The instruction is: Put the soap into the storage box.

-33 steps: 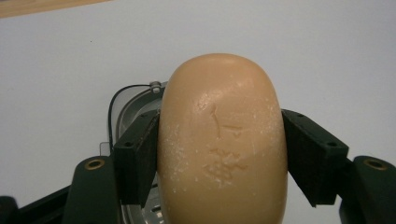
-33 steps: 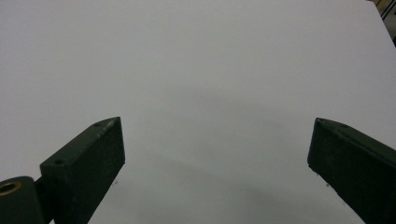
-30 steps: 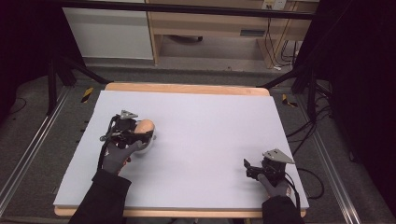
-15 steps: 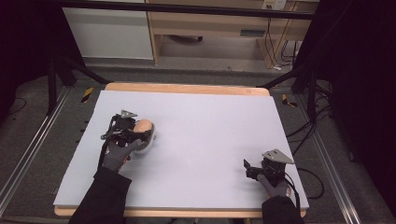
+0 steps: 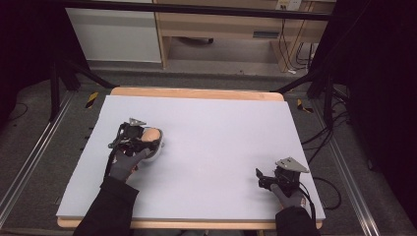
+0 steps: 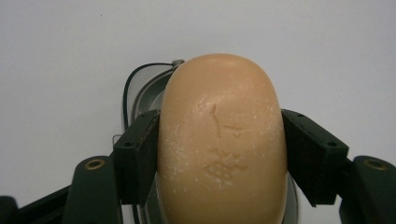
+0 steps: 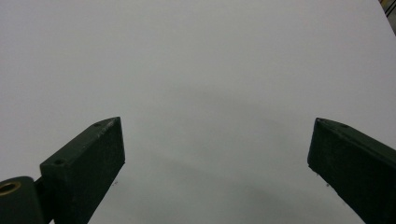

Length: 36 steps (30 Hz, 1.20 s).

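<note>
My left hand-held gripper [image 6: 219,154] is clamped on both sides of the soap bar [image 6: 222,144], which sits over a small metal dish [image 6: 144,95] at the tabletop's [image 5: 221,128] left side. My right hand-held gripper [image 7: 215,154] idles spread wide, well apart from the soap. Judged step: seating or lifting the bar; next needs steady vertical motion.

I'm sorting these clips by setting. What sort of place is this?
Probably a lab recording station: a bare white table ringed by black stands, loose cables on the floor, and handheld grippers, the left clamping soap.
</note>
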Available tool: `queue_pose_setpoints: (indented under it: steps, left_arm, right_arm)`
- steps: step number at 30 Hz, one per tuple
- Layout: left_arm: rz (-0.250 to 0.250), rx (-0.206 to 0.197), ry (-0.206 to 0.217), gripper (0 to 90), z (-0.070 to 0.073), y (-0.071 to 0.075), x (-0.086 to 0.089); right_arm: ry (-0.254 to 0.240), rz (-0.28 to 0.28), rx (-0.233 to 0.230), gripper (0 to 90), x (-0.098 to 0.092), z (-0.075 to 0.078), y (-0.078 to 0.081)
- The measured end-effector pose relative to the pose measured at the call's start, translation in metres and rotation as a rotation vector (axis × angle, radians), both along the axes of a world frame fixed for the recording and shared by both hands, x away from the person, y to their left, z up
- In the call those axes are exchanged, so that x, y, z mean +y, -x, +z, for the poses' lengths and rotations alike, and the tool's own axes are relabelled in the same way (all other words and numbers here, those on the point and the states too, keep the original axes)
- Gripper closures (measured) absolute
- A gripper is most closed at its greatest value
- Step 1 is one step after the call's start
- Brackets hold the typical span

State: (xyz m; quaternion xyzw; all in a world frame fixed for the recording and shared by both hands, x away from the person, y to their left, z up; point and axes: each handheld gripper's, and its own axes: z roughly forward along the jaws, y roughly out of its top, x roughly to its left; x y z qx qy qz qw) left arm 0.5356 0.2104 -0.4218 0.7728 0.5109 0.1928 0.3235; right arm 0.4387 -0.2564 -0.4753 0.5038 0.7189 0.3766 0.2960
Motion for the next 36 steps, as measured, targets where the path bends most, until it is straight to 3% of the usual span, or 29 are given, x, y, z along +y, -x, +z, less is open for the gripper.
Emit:
queue_pose_setpoints:
  steps: [18, 36]
  left_arm:
    - [0.011, 0.008, 0.007, 31.2, -0.004, -0.0006, 0.0013]
    - [0.005, -0.025, -0.013, 26.5, -0.0045, 0.0031, -0.0025]
  right_arm:
    - [-0.001, -0.001, 0.002, 4.2, 0.0002, 0.0, 0.0004]
    - [0.004, 0.001, 0.003, 4.2, 0.0005, -0.0003, 0.0004]
